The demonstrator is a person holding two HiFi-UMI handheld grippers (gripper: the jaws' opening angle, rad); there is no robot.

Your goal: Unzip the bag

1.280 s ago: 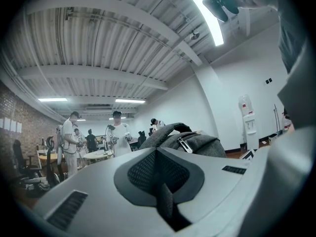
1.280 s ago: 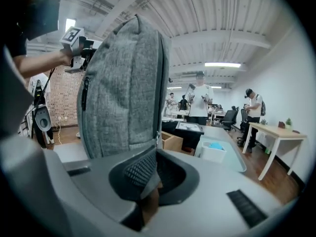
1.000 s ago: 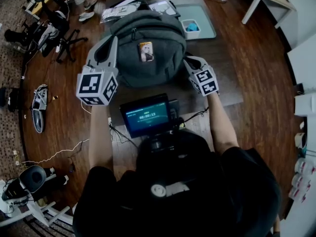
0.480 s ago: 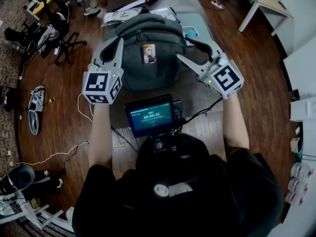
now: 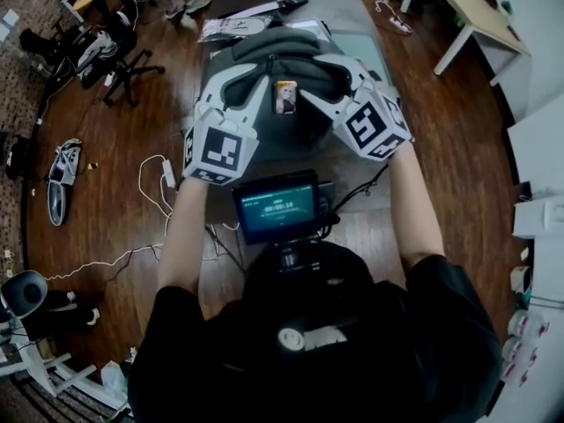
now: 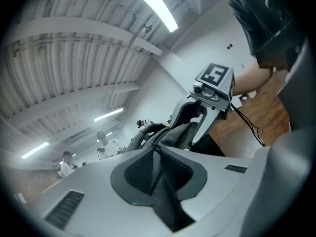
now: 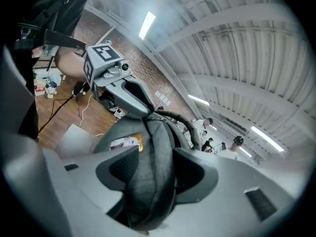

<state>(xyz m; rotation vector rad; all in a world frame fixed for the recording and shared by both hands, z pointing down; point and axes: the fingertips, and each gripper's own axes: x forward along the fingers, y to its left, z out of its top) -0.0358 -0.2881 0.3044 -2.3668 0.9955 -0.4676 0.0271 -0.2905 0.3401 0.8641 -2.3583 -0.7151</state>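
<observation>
Bag [image 5: 280, 53] points top-away; left gripper [image 6: 156, 151] jaws pinch it; right gripper [image 7: 155, 158] jaws, just opened, straddle it.

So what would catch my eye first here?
The grey backpack, top centre of the head view, with both grippers on its top. The left gripper pinches a fold of its fabric; the right gripper has just been opening its jaws, the backpack's top between them. A lit screen sits just below.
</observation>
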